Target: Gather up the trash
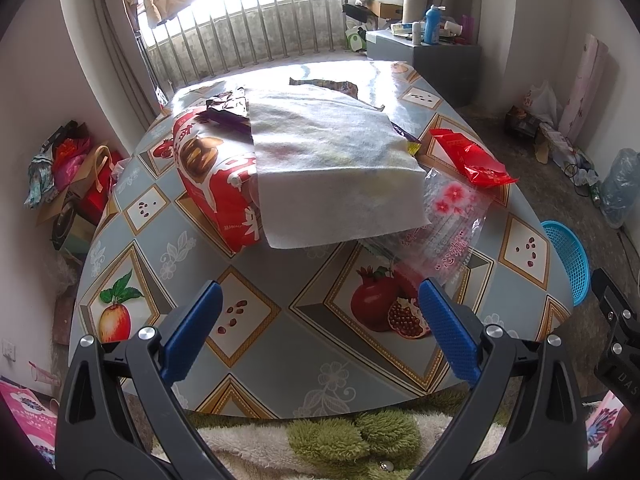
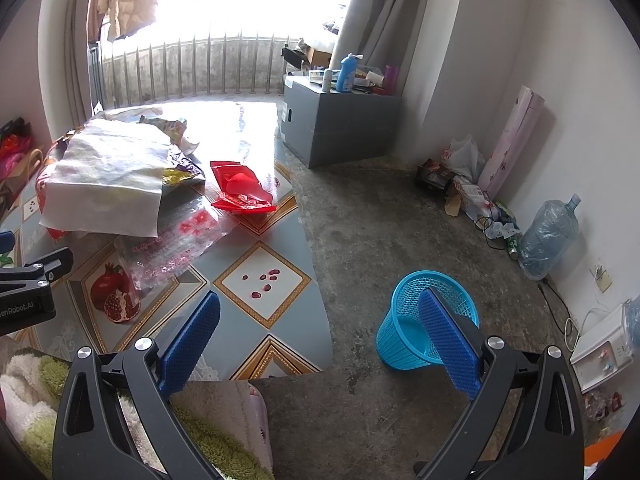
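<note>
Wrappers (image 1: 472,158) litter the surface (image 1: 280,344); both tools, left (image 1: 320,320) and right (image 2: 320,332), gape wide, empty; blue basket (image 2: 404,340) at four o'clock.

On the black body of the left gripper (image 2: 24,300), seen at the edge of the right wrist view, white lettering reads "enRobot.AI", its start cut off by the frame. The black body of the right gripper (image 1: 618,356), at the edge of the left wrist view, shows the letters "DAS". The clear plastic bag with pink flowers (image 1: 452,224) carries red Chinese characters in quotation marks, too warped to read surely. The large red snack bag (image 1: 212,184) bears big white Chinese characters, partly covered.
</note>
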Action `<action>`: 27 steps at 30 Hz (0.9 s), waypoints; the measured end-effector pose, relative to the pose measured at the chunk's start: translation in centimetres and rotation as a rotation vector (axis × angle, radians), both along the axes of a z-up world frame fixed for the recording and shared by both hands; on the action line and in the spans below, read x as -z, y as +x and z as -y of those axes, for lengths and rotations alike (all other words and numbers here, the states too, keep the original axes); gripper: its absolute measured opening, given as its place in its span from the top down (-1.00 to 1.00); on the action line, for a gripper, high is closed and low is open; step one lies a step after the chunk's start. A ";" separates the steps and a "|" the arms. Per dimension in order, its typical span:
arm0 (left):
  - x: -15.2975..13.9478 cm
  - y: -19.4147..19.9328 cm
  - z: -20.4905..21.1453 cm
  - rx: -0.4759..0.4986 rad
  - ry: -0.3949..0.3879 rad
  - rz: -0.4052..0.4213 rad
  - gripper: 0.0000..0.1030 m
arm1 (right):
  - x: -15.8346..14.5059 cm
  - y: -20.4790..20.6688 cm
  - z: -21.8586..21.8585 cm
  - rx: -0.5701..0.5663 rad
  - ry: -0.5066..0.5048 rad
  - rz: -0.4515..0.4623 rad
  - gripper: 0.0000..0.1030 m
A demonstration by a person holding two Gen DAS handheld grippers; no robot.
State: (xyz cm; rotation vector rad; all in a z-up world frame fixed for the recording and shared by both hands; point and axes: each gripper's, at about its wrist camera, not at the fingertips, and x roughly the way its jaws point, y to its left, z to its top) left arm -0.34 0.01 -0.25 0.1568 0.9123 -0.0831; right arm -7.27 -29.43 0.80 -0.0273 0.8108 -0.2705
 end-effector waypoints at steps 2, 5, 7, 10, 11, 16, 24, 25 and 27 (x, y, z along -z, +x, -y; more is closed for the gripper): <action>0.0 0.1 0.0 0.000 0.001 -0.002 -0.83 | 0.0 0.0 0.1 0.000 0.001 0.000 -0.88; 0.0 0.1 0.0 0.000 0.000 -0.001 -0.83 | 0.1 -0.1 0.1 0.000 0.002 0.000 -0.88; 0.0 0.1 0.0 0.000 0.001 -0.001 -0.83 | 0.0 -0.1 0.1 0.000 0.001 0.001 -0.88; 0.0 0.0 0.0 0.000 0.001 -0.002 -0.83 | 0.0 -0.1 0.1 -0.001 0.001 0.001 -0.88; 0.0 0.0 0.0 0.000 0.001 -0.002 -0.83 | 0.1 0.0 0.1 -0.001 0.001 0.001 -0.88; 0.0 0.1 0.0 -0.001 0.001 -0.003 -0.83 | 0.1 0.0 0.1 0.000 0.002 0.002 -0.88; 0.2 -0.1 -0.7 -0.006 -0.001 -0.004 -0.83 | 0.1 0.0 0.0 0.000 0.006 0.003 -0.88; 0.3 -0.1 -0.7 -0.007 -0.001 -0.004 -0.83 | 0.2 0.0 0.0 0.000 0.006 0.003 -0.88; 0.3 -0.1 -0.7 -0.006 -0.002 -0.004 -0.83 | -0.1 0.3 0.2 0.001 0.008 0.003 -0.88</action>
